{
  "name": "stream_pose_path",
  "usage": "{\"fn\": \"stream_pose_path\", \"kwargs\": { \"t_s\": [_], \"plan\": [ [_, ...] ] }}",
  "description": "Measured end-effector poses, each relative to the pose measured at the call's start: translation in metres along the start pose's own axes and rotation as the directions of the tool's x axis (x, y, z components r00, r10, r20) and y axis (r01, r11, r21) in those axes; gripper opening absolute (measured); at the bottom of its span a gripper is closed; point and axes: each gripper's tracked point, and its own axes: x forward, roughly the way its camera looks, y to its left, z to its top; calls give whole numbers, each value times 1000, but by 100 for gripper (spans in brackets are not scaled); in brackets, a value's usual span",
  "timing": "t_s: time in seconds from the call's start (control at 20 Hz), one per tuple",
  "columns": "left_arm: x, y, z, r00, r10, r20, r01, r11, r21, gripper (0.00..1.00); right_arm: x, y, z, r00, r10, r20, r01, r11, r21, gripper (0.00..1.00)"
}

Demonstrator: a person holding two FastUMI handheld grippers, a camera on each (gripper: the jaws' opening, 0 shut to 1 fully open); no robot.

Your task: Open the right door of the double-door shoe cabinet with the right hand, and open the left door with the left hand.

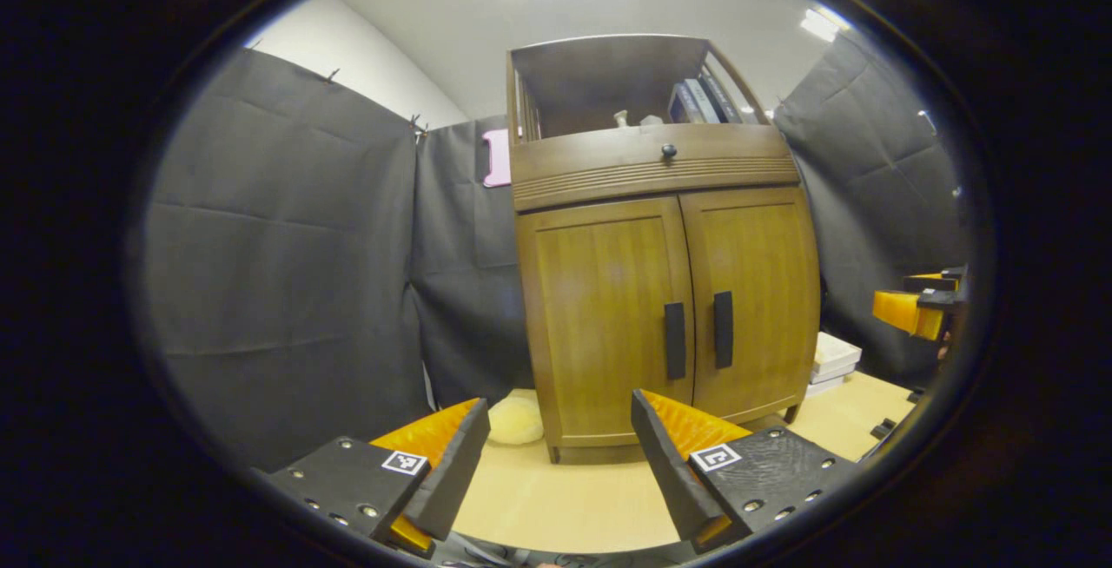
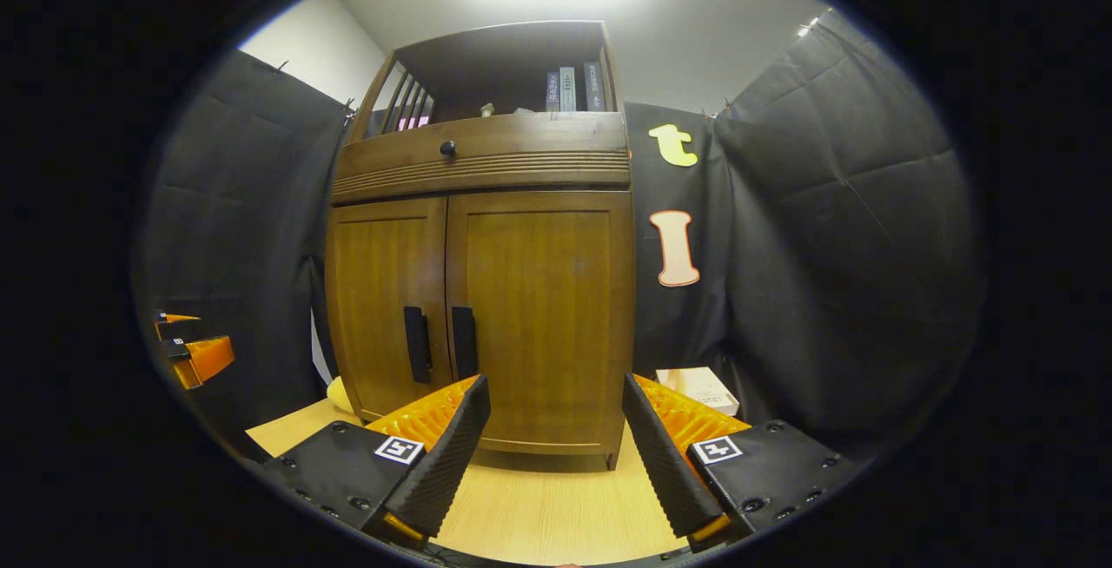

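The cabinet (image 1: 665,290) stands upright, its long axis vertical, at centre frame in the left gripper view, with its front turned slightly toward the lower left. In the right gripper view the cabinet (image 2: 486,290) sits left of centre, its front facing the camera. Both doors are shut: the left door (image 1: 608,325) and right door (image 1: 751,307) meet at a vertical seam, with a tall handle on each side of it, the left handle (image 1: 674,340) and right handle (image 1: 723,329). A drawer (image 1: 651,164) with a round knob (image 1: 668,151) runs across above the doors, and an open shelf with books (image 1: 699,102) tops it.

The left gripper (image 1: 556,455) is at the bottom of its view, level and aimed at the cabinet's base, its jaws spread wide and empty, well short of the doors. The right gripper (image 2: 556,446) is at the bottom of its own view in the same pose, jaws wide apart with nothing between them; it also shows at the right edge of the left gripper view (image 1: 921,307). The floor (image 1: 565,498) is pale wood.
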Motion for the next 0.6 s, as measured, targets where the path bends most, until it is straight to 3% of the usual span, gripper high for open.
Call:
{"fn": "stream_pose_path", "kwargs": {
  "t_s": [0.6],
  "plan": [
    [44,8,-26,1000,24,-14,-24,1000,18,96,104,70,6,997,76,-1,-76,997,11,96]
  ]
}}
